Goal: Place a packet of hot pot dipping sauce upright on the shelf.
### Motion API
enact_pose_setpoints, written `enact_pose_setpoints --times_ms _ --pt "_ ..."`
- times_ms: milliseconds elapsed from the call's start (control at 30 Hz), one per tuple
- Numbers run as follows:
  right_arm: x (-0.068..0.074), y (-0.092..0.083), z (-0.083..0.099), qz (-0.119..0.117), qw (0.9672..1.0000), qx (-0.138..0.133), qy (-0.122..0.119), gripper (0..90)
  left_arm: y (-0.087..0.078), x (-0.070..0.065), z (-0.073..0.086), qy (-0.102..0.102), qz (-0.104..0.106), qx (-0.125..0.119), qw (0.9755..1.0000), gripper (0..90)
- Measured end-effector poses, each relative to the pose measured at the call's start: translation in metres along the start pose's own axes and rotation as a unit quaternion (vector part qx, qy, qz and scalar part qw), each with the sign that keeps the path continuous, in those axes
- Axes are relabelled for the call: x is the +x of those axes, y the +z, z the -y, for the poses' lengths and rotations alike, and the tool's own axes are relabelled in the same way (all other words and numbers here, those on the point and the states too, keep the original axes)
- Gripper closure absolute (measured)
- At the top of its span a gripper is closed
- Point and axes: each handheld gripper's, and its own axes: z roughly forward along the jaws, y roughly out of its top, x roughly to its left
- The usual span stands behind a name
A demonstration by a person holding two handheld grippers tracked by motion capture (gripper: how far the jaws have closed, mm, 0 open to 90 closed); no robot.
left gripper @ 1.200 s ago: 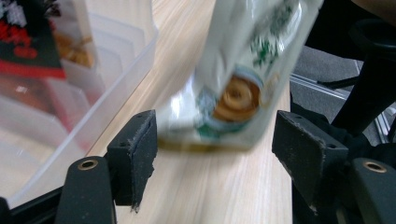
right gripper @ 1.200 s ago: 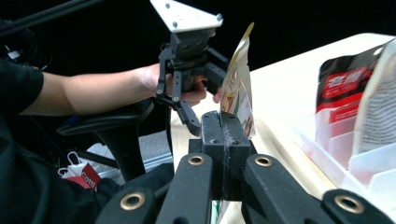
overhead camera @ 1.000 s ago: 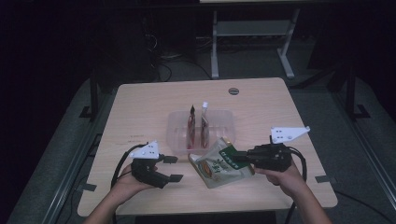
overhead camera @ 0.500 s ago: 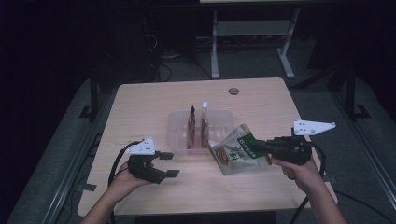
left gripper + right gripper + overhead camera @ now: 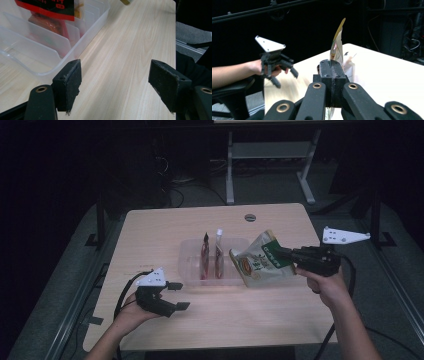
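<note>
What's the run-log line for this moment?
right gripper: shut on green pouch, lifted beside clear tray | left gripper: open, empty, jaws just widened | tray: two pouches upright

Clear divided tray: 1. Upright sachets in tray: 2. Green snack pouch, at 3 o'clock of tray: 1. Table: 1.

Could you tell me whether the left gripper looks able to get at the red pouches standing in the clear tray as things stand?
Probably yes. The left gripper is open and empty, with bare table between it and the clear tray; the red pouches stand upright, tops exposed. The green bag hangs to the tray's other side.
</note>
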Motion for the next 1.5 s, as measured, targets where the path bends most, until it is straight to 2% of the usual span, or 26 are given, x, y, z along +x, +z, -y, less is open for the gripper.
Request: enact_pose_setpoints --times_ms 267,467,633,767,900,1067,1267,1333,1400,1500 --pt "-0.013 0.016 -0.012 0.038 0.9993 0.001 0.008 90.0 0.001 0.002 0.002 -0.002 -0.002 0.005 1.0000 25.6" --pt "-0.023 0.030 -0.009 0.056 0.9983 0.009 0.017 90.0 0.001 0.003 0.003 -0.001 -0.004 0.012 0.9999 25.5" --pt "-0.026 0.039 -0.004 0.072 0.9970 0.022 0.016 90.0 0.003 0.002 0.004 -0.001 -0.003 0.016 0.9999 25.2" --pt "-0.027 0.045 0.000 0.076 0.9965 0.031 0.020 90.0 0.004 0.002 0.004 0.000 -0.002 0.019 0.9998 25.1" --pt "-0.029 0.045 -0.001 0.074 0.9965 0.029 0.026 89.5 0.005 0.002 0.004 0.000 -0.001 0.021 0.9998 25.0" --pt "-0.030 0.045 -0.001 0.083 0.9958 0.026 0.029 89.6 0.008 0.001 0.004 0.003 0.001 0.031 0.9995 24.8" --pt "-0.025 0.049 0.000 0.077 0.9962 0.033 0.026 85.7 0.010 0.000 0.004 0.006 0.003 0.037 0.9993 24.7" --pt "-0.023 0.050 0.000 0.084 0.9948 0.052 0.023 81.7 0.010 0.000 0.004 0.007 0.004 0.039 0.9992 24.6" --pt "-0.020 0.054 0.003 0.095 0.9924 0.076 0.012 85.0 0.010 0.001 0.004 0.007 0.004 0.040 0.9992 24.6" --pt "-0.018 0.057 0.005 0.089 0.9926 0.081 0.011 86.8 0.010 0.001 0.004 0.005 0.004 0.039 0.9992 24.6"
